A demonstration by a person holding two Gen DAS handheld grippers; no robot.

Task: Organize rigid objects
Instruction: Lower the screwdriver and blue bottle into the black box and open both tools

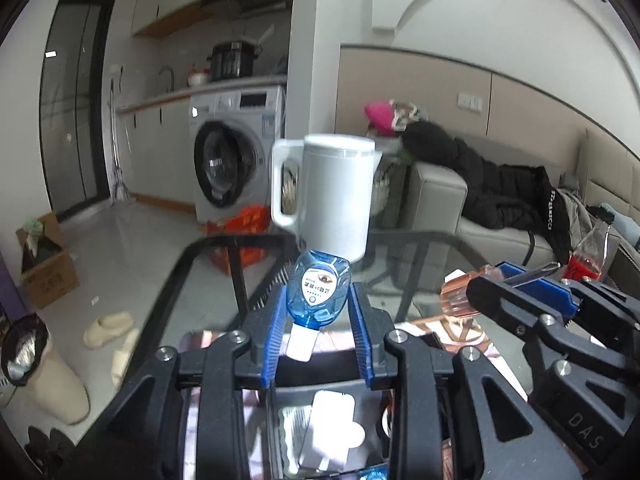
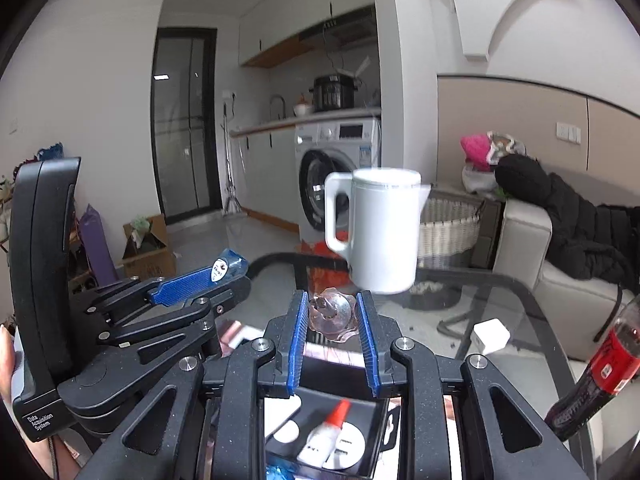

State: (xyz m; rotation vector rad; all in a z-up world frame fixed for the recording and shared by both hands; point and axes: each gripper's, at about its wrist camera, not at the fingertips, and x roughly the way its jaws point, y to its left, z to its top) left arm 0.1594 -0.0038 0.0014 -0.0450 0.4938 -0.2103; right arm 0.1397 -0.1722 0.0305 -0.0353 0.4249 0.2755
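Observation:
My left gripper (image 1: 320, 296) is shut on a small blue eye-drop bottle (image 1: 318, 292), white cap pointing back towards the camera. In the right wrist view the same left gripper (image 2: 236, 276) shows at the left with the bottle (image 2: 226, 266) at its tip. My right gripper (image 2: 332, 300) is shut on a clear pinkish, scalloped glass-like piece (image 2: 332, 314); from the left wrist view this right gripper (image 1: 488, 276) and the piece (image 1: 458, 296) appear at the right. Both hover over a black tray (image 2: 380, 408) holding a small glue bottle (image 2: 332, 426) and white items (image 1: 332, 420).
A white lidded jug (image 1: 332, 196) (image 2: 380, 232) stands ahead on the glass table (image 2: 480, 292). A white charger cube (image 2: 491, 335) and a cola bottle (image 2: 600, 368) sit to the right. Beyond are a washing machine (image 1: 236, 160), a sofa with dark clothes (image 1: 500, 196), and slippers (image 1: 108, 328) on the floor.

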